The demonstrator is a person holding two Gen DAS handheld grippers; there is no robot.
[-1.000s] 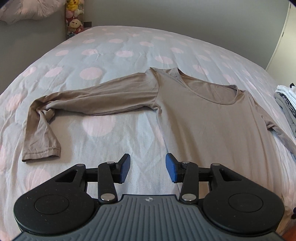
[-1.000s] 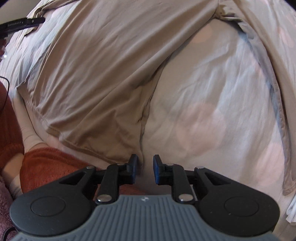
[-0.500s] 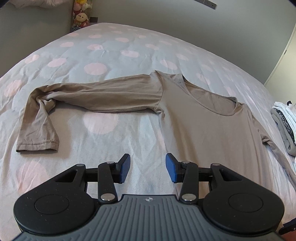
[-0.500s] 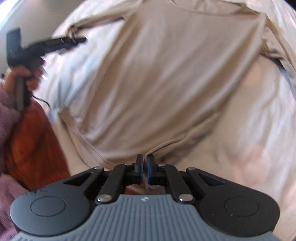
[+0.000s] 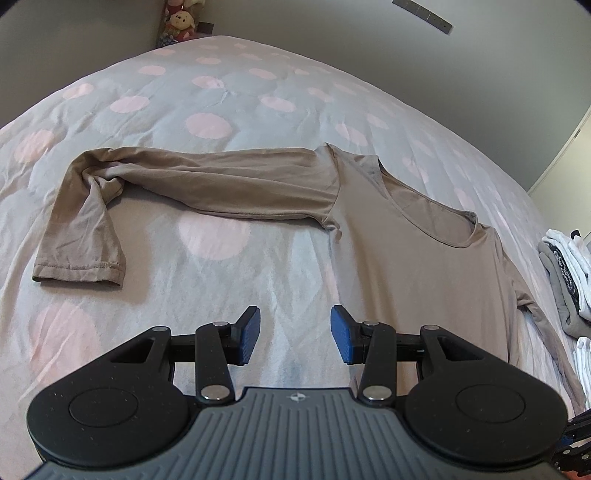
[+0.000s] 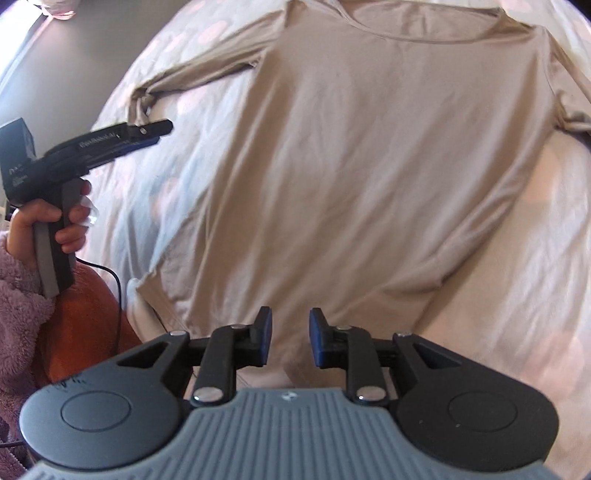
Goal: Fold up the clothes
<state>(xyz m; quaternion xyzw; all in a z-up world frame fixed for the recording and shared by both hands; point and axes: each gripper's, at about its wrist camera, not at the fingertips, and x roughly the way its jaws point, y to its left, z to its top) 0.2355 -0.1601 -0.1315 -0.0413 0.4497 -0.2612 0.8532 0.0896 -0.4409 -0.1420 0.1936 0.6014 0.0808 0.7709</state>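
Observation:
A tan long-sleeved shirt (image 5: 413,236) lies flat on the bed, front up, neckline away from me. Its left sleeve (image 5: 207,181) stretches out to the left and bends back at the elbow, cuff toward me. My left gripper (image 5: 294,338) is open and empty, above bare bedspread beside the shirt's left side. In the right wrist view the shirt (image 6: 369,155) fills the frame. My right gripper (image 6: 290,338) is open and empty just above the shirt's bottom hem. The left gripper (image 6: 147,129) shows there too, held near the sleeve's bend.
The bed has a grey bedspread (image 5: 207,92) with pink dots. A stack of folded clothes (image 5: 565,280) sits at the right edge. Stuffed toys (image 5: 177,22) stand by the far wall. The person's orange-clad leg (image 6: 81,317) is at the bed's near edge.
My right gripper closed near the shirt's hem half a second ago and has now opened again, pulling back to show the whole shirt. My left gripper drifted right and forward, staying open.

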